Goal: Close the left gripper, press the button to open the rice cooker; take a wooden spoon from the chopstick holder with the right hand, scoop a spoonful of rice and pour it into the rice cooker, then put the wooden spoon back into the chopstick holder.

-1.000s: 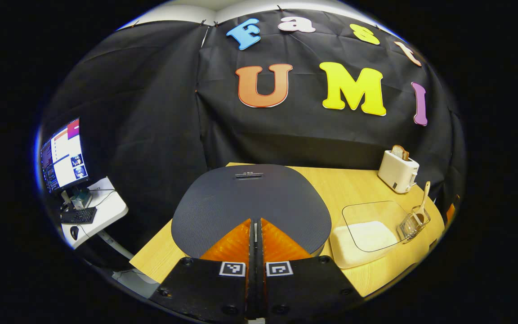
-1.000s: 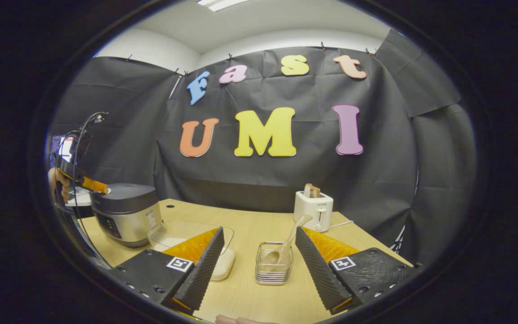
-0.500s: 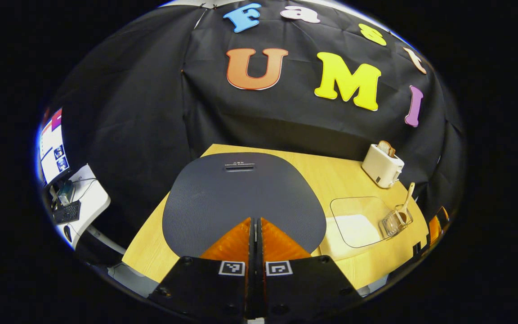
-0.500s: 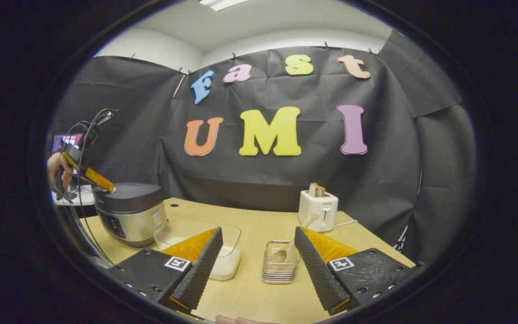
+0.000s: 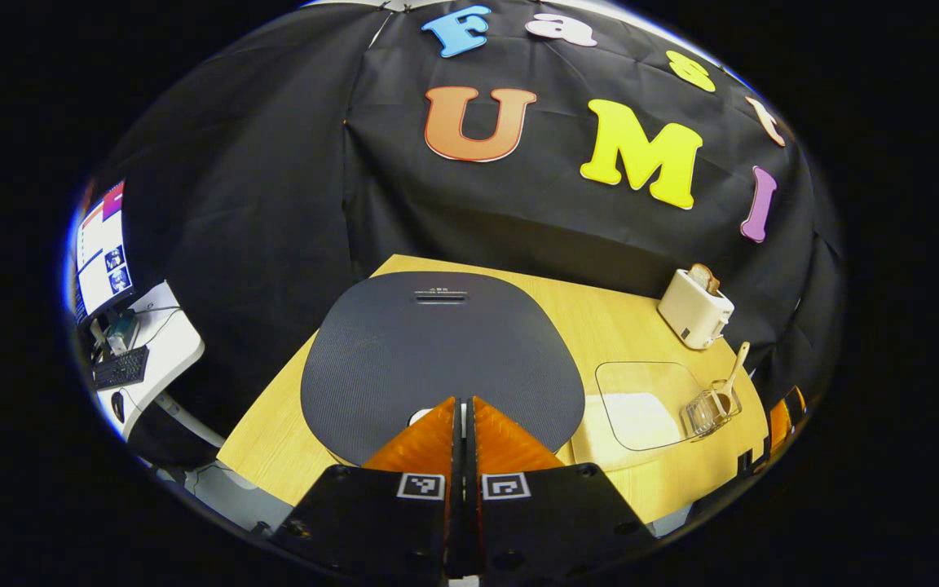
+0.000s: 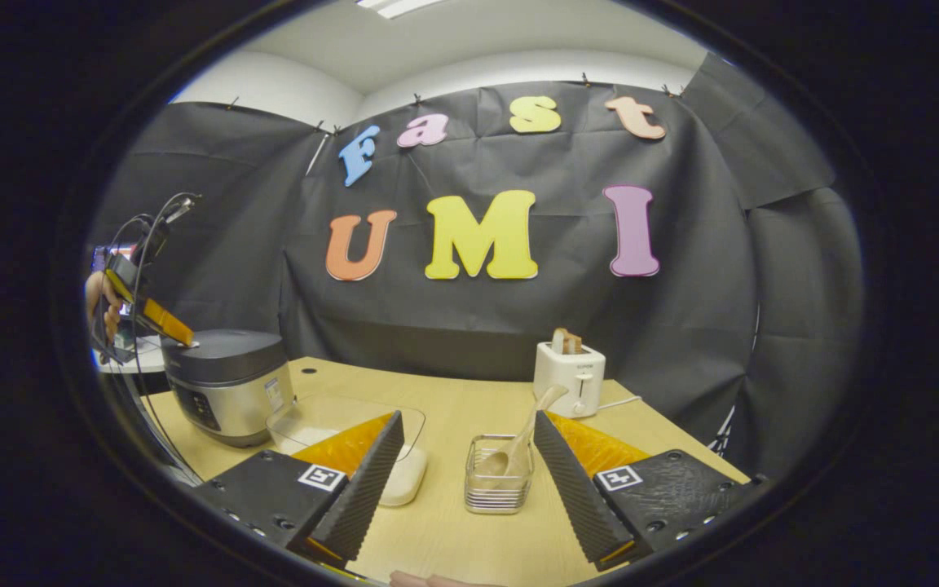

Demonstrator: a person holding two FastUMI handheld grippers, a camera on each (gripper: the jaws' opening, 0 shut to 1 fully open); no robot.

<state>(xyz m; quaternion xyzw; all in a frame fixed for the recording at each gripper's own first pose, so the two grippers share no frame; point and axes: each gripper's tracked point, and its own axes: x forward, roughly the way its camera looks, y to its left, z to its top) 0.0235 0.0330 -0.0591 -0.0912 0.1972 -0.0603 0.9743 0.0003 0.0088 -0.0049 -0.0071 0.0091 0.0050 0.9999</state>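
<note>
The rice cooker point(image 5: 437, 342) has its dark grey lid down, right below my left gripper point(image 5: 463, 401), which is shut with nothing between its fingers. A white button point(image 5: 419, 417) peeks out beside the tips. In the right gripper view the left gripper point(image 6: 180, 333) touches the front of the rice cooker point(image 6: 225, 383) lid, held by a hand point(image 6: 99, 297). My right gripper point(image 6: 469, 420) is open above the wire chopstick holder point(image 6: 498, 485). The wooden spoon point(image 6: 518, 444) leans inside it. A clear container of rice point(image 6: 400, 481) lies to the left.
A white toaster point(image 6: 569, 377) with bread stands at the back of the wooden table point(image 6: 453, 538). From the left gripper view, the rice container point(image 5: 641, 408), chopstick holder point(image 5: 706, 412) and toaster point(image 5: 694, 308) sit to the right. A desk with a monitor point(image 5: 103, 261) stands off to the left.
My left gripper has drawn back a little, and the white button now shows at its tips. The lid stays down. My right gripper has barely shifted.
</note>
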